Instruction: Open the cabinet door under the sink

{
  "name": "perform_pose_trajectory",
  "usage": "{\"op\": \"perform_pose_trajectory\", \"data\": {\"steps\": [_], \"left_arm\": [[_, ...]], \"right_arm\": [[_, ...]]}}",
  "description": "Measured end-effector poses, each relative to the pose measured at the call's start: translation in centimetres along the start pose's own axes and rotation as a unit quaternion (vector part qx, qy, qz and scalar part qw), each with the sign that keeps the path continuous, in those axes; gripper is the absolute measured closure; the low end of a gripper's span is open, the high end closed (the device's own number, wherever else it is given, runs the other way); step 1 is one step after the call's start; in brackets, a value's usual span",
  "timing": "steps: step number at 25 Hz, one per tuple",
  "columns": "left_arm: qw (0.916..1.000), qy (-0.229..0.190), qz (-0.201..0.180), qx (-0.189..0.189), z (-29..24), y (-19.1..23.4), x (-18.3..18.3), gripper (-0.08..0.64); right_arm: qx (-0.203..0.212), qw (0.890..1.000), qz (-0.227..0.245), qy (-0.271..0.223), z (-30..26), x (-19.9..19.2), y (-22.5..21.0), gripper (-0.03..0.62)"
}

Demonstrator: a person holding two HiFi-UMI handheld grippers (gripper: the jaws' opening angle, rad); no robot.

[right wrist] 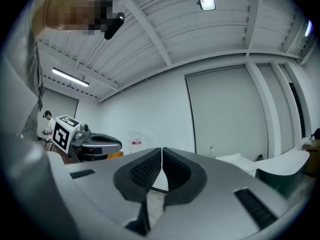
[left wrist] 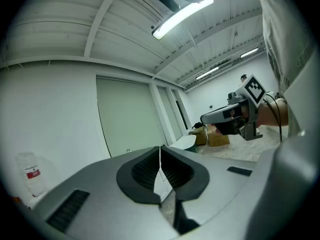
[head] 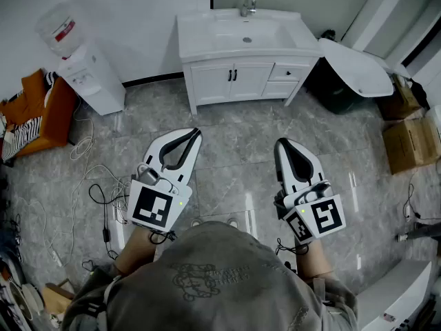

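Note:
The white vanity cabinet stands against the far wall with a sink and a faucet on top. Its two doors are closed, and two short black handles sit at the seam between them. Both grippers hover over the floor well short of the cabinet and point toward it. My left gripper is shut with nothing between its jaws; in its own view the tips meet. My right gripper is also shut and empty, its tips touching.
A water dispenser stands left of the vanity, with an orange seat and loose cables further left. A white oval panel leans over a dark bin on the right. Cardboard boxes lie beyond it. The floor is grey tile.

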State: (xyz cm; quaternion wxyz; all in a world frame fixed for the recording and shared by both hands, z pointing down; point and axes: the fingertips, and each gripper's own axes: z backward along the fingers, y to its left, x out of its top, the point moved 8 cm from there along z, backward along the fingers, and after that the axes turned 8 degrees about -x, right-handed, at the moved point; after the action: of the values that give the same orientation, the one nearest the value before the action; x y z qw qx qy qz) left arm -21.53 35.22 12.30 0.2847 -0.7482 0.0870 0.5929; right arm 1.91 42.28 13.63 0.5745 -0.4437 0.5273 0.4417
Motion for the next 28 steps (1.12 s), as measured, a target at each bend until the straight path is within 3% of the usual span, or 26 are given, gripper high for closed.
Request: {"op": "perform_pose_trajectory", "data": {"steps": [3, 8, 20, 28], "left_arm": [[1.0, -0.001, 0.002, -0.004, -0.9, -0.9, 0.4, 0.538], [0.9986, -0.021, 0.046, -0.013, -1.6, -1.4, 1.3, 0.538], [0.9995, 0.0, 0.032, 0.003, -4.2, -5.1, 2.4, 0.538], [0.9995, 0.007, 0.028, -0.01, -6.1, -8.5, 2.2, 0.538]], "right_arm": [[0.012, 1.0, 0.004, -0.002, 0.5, 0.2, -0.7, 0.563], [0.014, 1.0, -0.001, -0.004, 1.6, 0.2, -2.1, 0.563], [0.026, 0.999, -0.027, -0.005, 4.4, -1.0, -6.0, 0.563], [0.017, 0.999, -0.04, -0.003, 6.6, -2.4, -8.3, 0.562]]}}
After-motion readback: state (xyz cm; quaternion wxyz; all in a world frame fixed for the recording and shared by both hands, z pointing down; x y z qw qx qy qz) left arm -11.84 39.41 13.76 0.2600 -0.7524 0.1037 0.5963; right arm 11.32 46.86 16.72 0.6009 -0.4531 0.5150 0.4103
